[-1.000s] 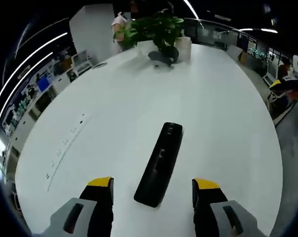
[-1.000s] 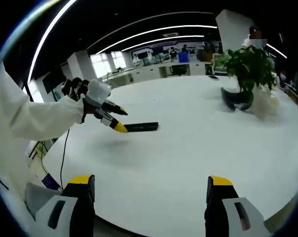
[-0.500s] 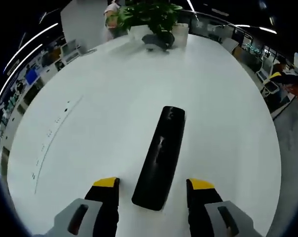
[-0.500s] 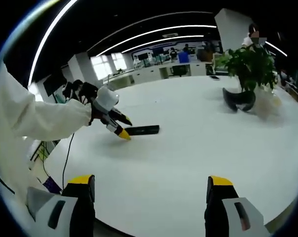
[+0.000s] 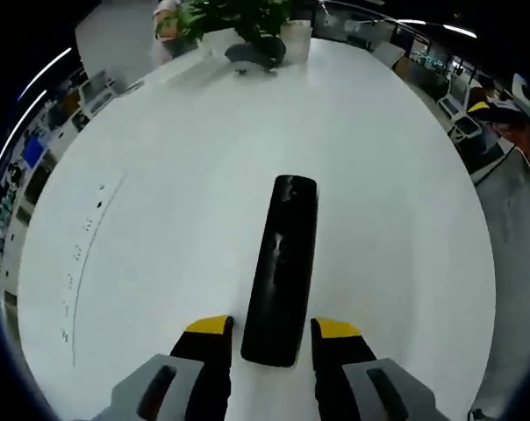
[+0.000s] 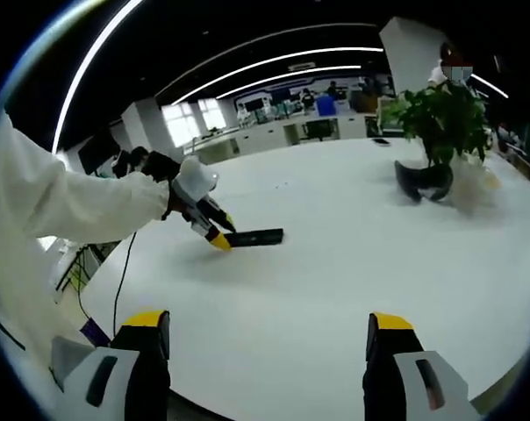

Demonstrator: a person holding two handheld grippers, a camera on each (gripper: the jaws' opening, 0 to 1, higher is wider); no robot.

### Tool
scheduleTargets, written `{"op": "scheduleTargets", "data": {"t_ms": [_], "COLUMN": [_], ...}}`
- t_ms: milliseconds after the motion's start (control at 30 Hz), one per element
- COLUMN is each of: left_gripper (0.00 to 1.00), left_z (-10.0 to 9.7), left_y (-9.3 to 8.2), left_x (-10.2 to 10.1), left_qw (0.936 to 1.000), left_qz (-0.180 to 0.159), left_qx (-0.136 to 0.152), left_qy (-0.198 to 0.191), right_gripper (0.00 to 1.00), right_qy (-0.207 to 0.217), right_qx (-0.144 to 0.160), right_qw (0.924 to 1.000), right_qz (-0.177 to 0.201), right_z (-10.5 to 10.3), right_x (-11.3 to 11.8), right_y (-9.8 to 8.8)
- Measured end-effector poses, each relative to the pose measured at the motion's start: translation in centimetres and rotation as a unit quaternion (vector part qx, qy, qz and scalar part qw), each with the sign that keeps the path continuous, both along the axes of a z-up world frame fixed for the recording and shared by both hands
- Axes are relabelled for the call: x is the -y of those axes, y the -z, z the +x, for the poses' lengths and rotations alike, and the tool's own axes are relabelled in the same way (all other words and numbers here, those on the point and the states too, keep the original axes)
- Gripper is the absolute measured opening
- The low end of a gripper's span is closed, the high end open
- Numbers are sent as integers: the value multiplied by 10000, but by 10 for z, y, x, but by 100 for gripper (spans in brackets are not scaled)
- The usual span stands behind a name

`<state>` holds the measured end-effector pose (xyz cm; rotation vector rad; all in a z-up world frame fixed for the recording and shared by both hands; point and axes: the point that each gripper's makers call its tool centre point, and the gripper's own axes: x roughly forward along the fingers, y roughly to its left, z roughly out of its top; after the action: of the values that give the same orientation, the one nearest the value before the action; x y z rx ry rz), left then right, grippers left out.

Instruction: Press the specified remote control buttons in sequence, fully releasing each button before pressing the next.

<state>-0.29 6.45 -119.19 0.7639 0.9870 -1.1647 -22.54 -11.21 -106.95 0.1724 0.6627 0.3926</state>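
A white oval table (image 5: 160,175) carries a black remote (image 5: 281,267), a potted plant (image 5: 247,22) and a dark curved object (image 5: 252,57).

White sleeve (image 6: 63,210) — loose, long. Each tool (image 5: 269,331) grey-bodied — black jaws, yellow tips; right tool (image 6: 265,329) alike.

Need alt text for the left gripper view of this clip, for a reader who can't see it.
A black remote control lies lengthwise on a white table, its near end between the yellow-tipped jaws of the left gripper, which have not closed on it. At the table's far end stand a leafy potted plant and a dark curved object.
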Motion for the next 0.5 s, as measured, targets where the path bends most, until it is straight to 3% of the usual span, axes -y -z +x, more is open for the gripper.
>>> {"op": "scheduleTargets", "data": {"t_ms": [67,267,500], "left_gripper": [25,23,23], "left_z": [0,-3,-5], "left_y": [0,3,3], "left_x": [0,2,2], "left_qw": [10000,9989,9988], "left_qz": [16,255,390], "left_qx": [28,92,97], "left_qy": [62,395,292], "right_gripper": [92,92,91], "right_qy": [13,37,62], "right_qx": [52,128,189], "right_qw": [10000,9999,9998], "right_qz": [11,12,-54], "right_z": [0,-2,-5], "right_x": [0,1,1], "right_y": [-3,-7,-8]}}
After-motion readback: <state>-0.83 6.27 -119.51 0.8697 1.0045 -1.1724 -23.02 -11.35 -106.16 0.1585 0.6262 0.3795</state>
